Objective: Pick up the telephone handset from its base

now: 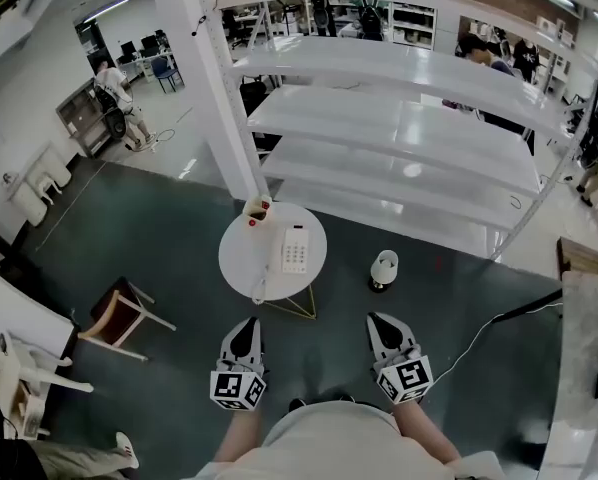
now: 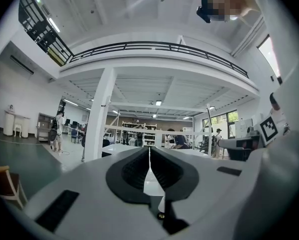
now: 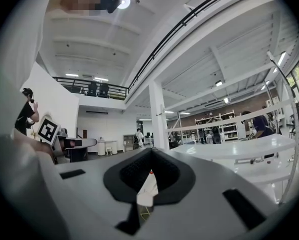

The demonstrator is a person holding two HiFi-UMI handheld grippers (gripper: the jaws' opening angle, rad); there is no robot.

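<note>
Your left gripper (image 1: 246,326) and your right gripper (image 1: 380,323) are both held out level in front of you, well apart from each other and short of the round white table (image 1: 241,258). In the left gripper view, the ribbed black pads (image 2: 134,171) meet along a thin line, so those jaws are closed on nothing. In the right gripper view, the black pads (image 3: 134,173) also come together at the tip, closed and empty.

The white push-button telephone (image 1: 296,249) lies on the table, ahead of the gap between your two grippers. Its white handset (image 1: 277,252) appears to rest in the cradle along the left side of the base, though it's small in the head view. The coiled white cord (image 1: 260,287) runs from it to the near edge of the table.

A small brown and red cup (image 1: 256,211) stands at the table's far edge. To the right, on the dark green floor (image 1: 159,238), sits a white domed lamp (image 1: 383,266). A wooden chair (image 1: 119,313) stands to your left, and a white metal shelving rack (image 1: 409,128) rises beyond the table.
</note>
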